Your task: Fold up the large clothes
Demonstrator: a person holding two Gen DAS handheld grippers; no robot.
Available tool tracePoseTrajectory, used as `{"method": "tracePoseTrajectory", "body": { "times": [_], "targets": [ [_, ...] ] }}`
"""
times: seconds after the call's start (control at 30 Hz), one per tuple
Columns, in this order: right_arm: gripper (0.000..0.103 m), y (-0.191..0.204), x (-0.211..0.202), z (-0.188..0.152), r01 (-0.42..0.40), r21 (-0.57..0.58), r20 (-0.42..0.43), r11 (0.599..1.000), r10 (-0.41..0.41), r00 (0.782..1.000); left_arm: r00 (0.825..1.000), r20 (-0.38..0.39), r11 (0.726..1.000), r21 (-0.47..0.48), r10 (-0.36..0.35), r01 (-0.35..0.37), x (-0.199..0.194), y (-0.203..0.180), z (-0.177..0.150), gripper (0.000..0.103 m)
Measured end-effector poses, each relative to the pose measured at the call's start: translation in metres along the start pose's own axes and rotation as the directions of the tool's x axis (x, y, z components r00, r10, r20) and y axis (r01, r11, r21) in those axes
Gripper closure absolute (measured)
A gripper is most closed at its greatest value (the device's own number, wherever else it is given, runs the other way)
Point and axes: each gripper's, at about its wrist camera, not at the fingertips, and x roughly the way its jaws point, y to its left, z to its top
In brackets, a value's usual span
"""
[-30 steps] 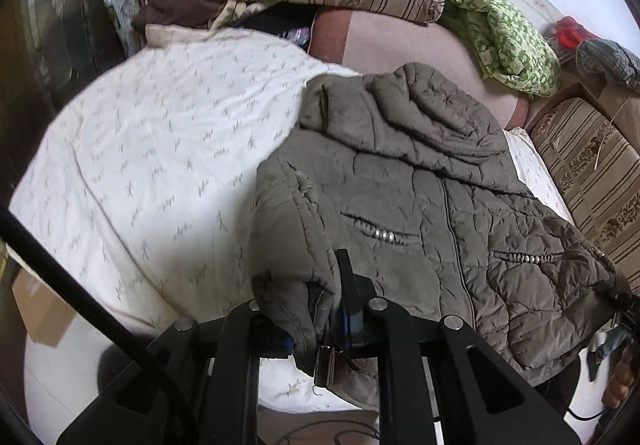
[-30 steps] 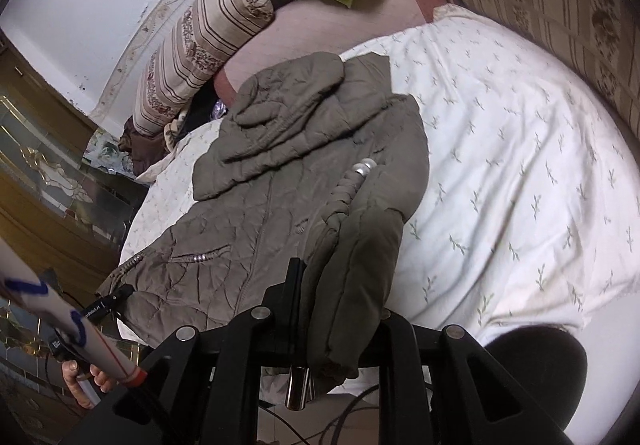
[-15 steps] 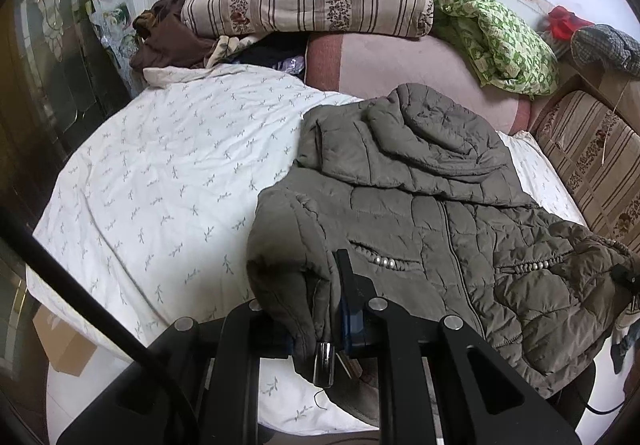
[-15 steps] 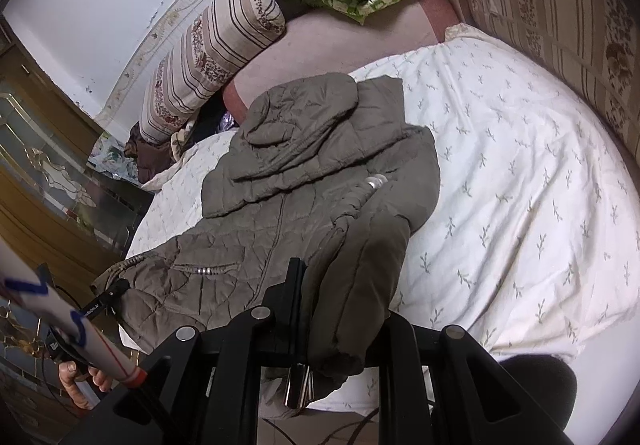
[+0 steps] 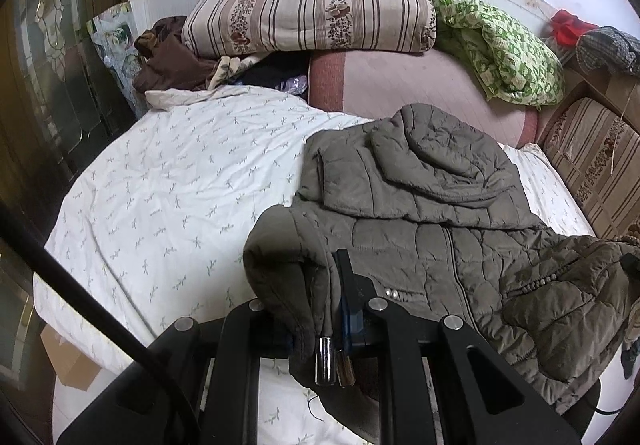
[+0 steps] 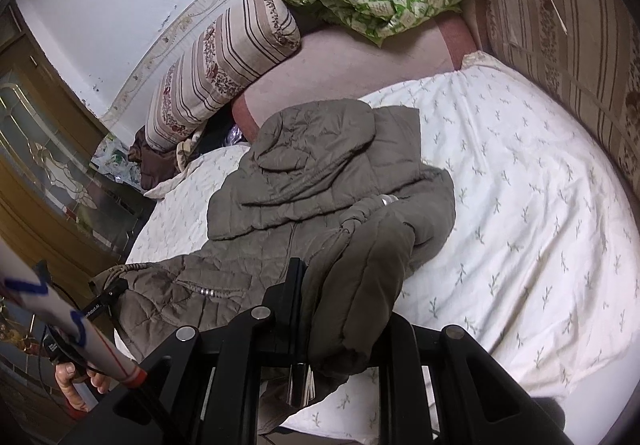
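My left gripper (image 5: pixel 334 309) has a matte black frame of angular struts with triangular cut-outs, four round silver screw heads (image 5: pixel 451 322) across its top, blue strips beside the fingers and two short chrome cylinders (image 5: pixel 325 361) below. A black cable (image 5: pixel 80 297) crosses its left side. My right gripper (image 6: pixel 298 305) has the same black frame and silver screws (image 6: pixel 260 312).

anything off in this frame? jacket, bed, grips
Nothing stands out. The jacket lies zipped, front up, on the white quilt, hood folded onto the chest. Left gripper and right gripper each pinch a bottom corner. Clutter by the headboard only: loose brown garment, green blanket.
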Motion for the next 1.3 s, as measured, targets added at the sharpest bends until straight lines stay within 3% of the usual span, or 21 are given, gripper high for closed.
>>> {"method": "tracePoseTrajectory", "body": {
  "times": [0.73, 1.3],
  "targets": [
    [0.085, 0.007, 0.037, 0.068, 0.013, -0.009, 0.024, 1.000, -0.012, 1.000, 0.997, 0.052, 0.998, 0.028, 0.048, -0.050, 0.048, -0.024, 0.068, 0.087],
    [0.086, -0.002, 0.080, 0.138, 0.042, 0.034, 0.027, 0.999, -0.043, 0.999, 0.998, 0.020, 0.998, 0.007, 0.058, -0.058, 0.108, -0.028, 0.140, 0.087]
  ]
}}
